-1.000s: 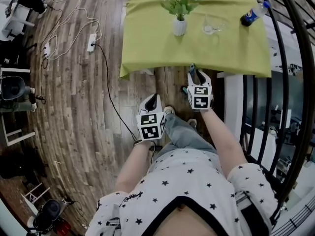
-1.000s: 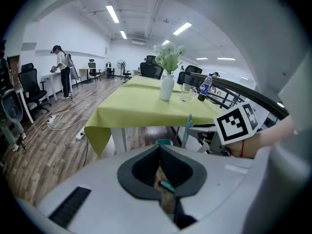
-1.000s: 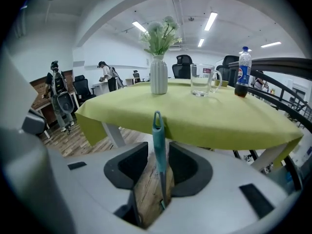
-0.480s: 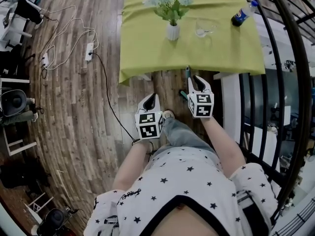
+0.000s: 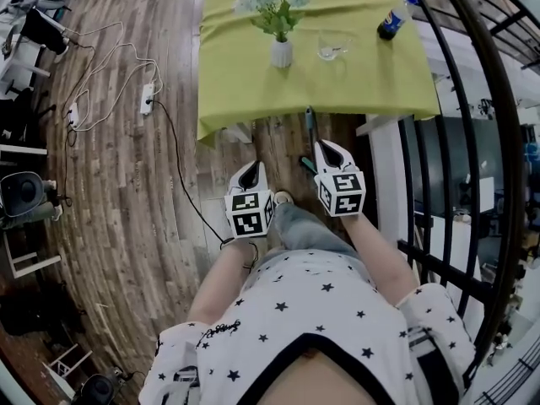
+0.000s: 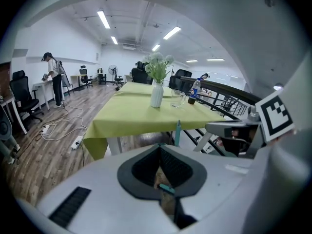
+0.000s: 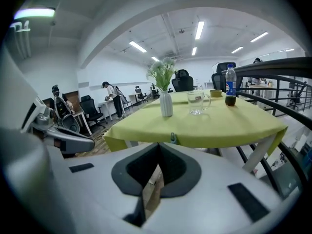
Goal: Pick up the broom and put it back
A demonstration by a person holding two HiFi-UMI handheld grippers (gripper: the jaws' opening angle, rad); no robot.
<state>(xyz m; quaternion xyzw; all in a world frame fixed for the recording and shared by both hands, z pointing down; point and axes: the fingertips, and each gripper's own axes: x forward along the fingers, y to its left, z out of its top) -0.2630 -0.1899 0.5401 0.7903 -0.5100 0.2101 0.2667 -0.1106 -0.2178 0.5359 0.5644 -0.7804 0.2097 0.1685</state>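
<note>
I read right claw (image 5: 325,146) just closed, nothing gripped, broom handle (image 5: 309,130) just ahead of it, left claw (image 5: 252,167) also shut.

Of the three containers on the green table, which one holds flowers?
The white vase, leftmost in the head view; the clear glass mug beside it looks empty, and the dark bottle is capped.

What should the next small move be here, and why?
Probably reopen the right gripper and ease it forward around the broom handle. Its jaws have just closed with nothing between them, while the handle stands ungrasped just ahead, by the edge of the green-clothed table.
</note>
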